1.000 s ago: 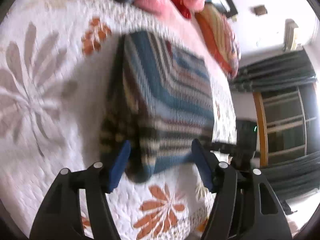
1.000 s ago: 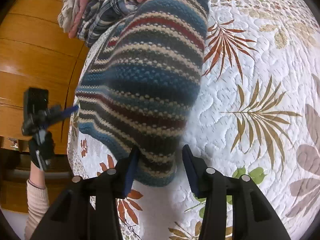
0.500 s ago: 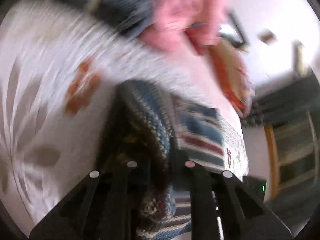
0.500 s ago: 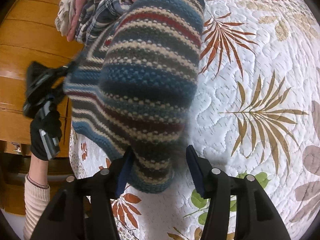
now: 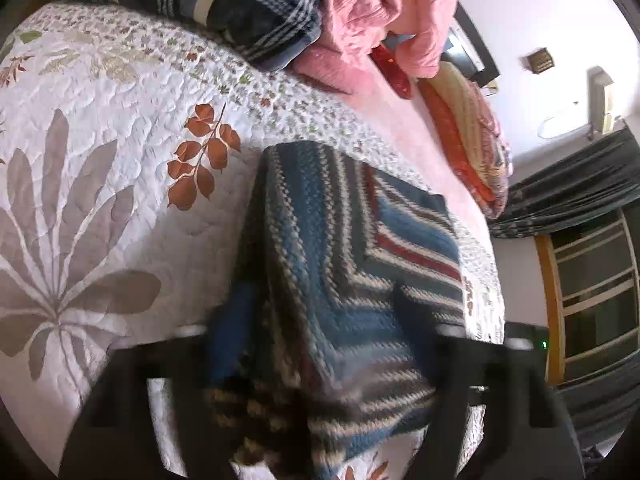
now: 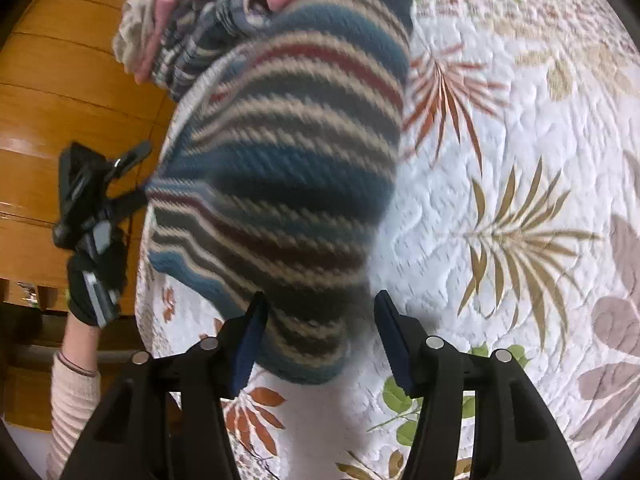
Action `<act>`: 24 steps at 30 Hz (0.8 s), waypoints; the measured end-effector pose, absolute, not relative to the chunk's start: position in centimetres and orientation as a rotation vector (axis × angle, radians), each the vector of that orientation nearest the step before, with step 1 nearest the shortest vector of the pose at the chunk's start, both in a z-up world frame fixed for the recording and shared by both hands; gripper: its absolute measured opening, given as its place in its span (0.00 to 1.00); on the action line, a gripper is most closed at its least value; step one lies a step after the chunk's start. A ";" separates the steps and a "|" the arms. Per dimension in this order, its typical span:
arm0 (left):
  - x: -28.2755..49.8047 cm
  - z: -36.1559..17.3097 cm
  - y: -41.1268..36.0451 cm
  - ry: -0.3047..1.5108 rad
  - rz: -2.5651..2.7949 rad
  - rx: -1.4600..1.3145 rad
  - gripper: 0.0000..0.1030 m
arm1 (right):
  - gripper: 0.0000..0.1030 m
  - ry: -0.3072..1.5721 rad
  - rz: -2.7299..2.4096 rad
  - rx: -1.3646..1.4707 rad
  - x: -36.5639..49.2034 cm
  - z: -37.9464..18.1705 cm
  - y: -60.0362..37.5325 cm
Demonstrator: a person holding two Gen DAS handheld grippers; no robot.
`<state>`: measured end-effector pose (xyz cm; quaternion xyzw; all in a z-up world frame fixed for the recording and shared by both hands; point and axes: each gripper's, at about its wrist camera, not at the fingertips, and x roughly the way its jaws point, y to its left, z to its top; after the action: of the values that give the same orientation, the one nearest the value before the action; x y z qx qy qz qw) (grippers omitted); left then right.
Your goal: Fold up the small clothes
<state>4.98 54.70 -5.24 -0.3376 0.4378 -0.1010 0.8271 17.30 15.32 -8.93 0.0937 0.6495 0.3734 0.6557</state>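
sweater point(image 5: 340, 264) lies on bed point(image 5: 100, 128), long axis runs away from you | right gripper point(image 6: 318, 334) fingers spread astride its near end | left gripper point(image 5: 320, 344) blurred, fingers spread, nearer its corner

Daylit fisheye pair — both views partly motion-blurred.

Left wrist view: the left gripper point(image 5: 320, 332) is smeared at 6 o'clock; the wall point(image 5: 532, 12) glares white at 1 o'clock. Right wrist view: the striped knit point(image 6: 288, 168) is blurred, casting a soft shadow at 5 o'clock on the quilt point(image 6: 520, 152) — black vignette at the rims, edges bowed.
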 end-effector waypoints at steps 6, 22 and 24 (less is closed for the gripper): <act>4.1 -8.4 54.4 1.048 -0.205 -0.722 0.80 | 0.68 1.449 0.829 0.298 19.6 -7.9 15.3; 8.0 -11.3 50.7 1.134 -0.229 -0.635 0.83 | 0.91 1.528 0.846 0.484 24.0 -12.9 19.4; 8.0 -11.3 50.7 1.138 -0.239 -0.656 0.66 | 0.91 1.528 0.846 0.513 24.2 -13.3 19.6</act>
<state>8.00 50.73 -11.35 -0.3043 0.5278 -0.1108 0.7852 24.19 19.60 -13.29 0.2225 0.6629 0.3669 0.6135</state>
